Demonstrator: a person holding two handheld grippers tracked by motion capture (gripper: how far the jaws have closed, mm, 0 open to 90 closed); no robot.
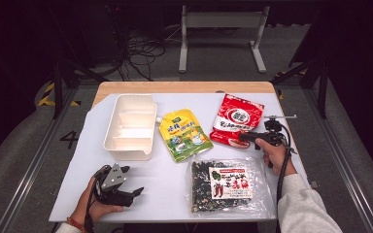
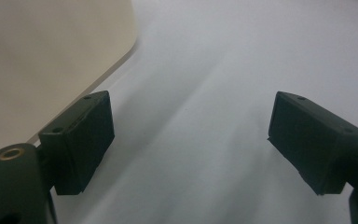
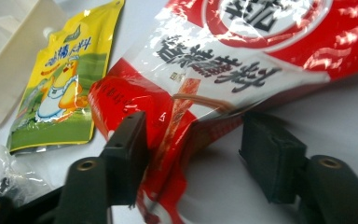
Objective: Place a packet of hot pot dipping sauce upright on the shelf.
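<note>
Dark room, cables on floor behind, white sheet over wooden counter (image 1: 184, 87). Left to right:

Left claw (image 1: 135, 192) near the front-left edge, jaws spread wide, nothing between them; in the left gripper view bare white sheet lies between the pads, cream tub corner just beyond.

Cream plastic tub (image 1: 130, 127), rectangular, rounded corners, divided inside into compartments, all empty as far as visible.

Yellow-green foil pouch (image 1: 183, 134), glossy, flat, lying tilted just beside the tub's right wall.

Clear bag (image 1: 227, 187) of dark dried flakes with white-red label, crinkly film, at the front, near the pouches.

Red-white glossy pouch (image 1: 236, 120), flat, wrinkled, back right, its lower edge just beside the yellow pouch.

Right claw (image 1: 244, 137) at the red pouch's lower right corner. In the right gripper view that corner sits between the jaws, partly closed: left pad touching the film, right pad apart from it. Not clamped. Cable trails back along the sleeve (image 1: 301, 204).
</note>
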